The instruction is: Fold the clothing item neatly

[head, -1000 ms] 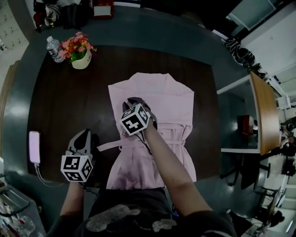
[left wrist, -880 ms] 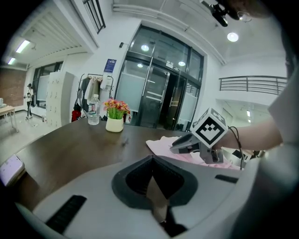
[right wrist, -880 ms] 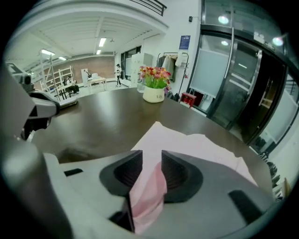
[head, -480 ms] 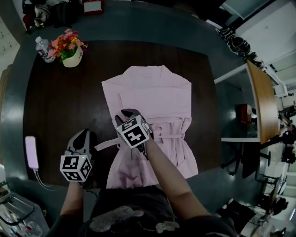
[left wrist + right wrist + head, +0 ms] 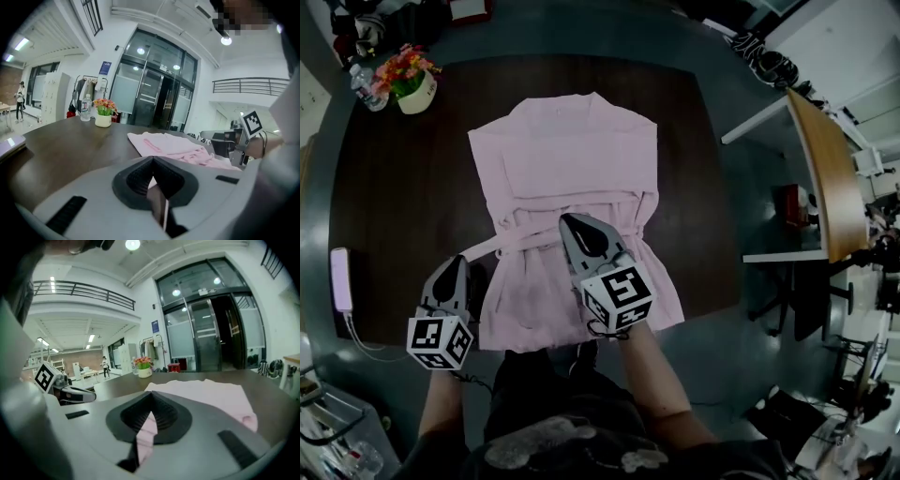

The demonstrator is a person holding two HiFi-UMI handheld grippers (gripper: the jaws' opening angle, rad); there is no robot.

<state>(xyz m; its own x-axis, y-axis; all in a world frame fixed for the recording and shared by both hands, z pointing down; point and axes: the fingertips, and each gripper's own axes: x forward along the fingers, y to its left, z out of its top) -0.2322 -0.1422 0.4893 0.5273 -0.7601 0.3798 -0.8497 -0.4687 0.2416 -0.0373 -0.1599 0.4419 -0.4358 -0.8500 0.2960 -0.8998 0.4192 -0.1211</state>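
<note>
A pink robe-like garment (image 5: 572, 150) lies spread on the dark table (image 5: 394, 178), collar at the far side. Its belt (image 5: 502, 242) crosses the waist and trails out to the left. My left gripper (image 5: 455, 262) sits at that trailing end, shut, with a thin pink strip pinched between its pads (image 5: 152, 180). My right gripper (image 5: 570, 220) rests at the middle of the waist and is shut on a fold of pink cloth, which hangs from its pads (image 5: 151, 416). The garment (image 5: 211, 392) lies flat beyond it. The garment (image 5: 173, 145) also lies ahead of the left jaws.
A pot of flowers (image 5: 408, 80) and a water bottle (image 5: 364, 86) stand at the far left corner. A phone (image 5: 340, 279) with a cable lies at the left edge. A wooden desk (image 5: 820, 169) stands off to the right. The hem reaches the near table edge.
My right gripper has drawn back from the upper left of the garment to the waist, and its jaws have closed on cloth. The left gripper has stayed beside the belt's end.
</note>
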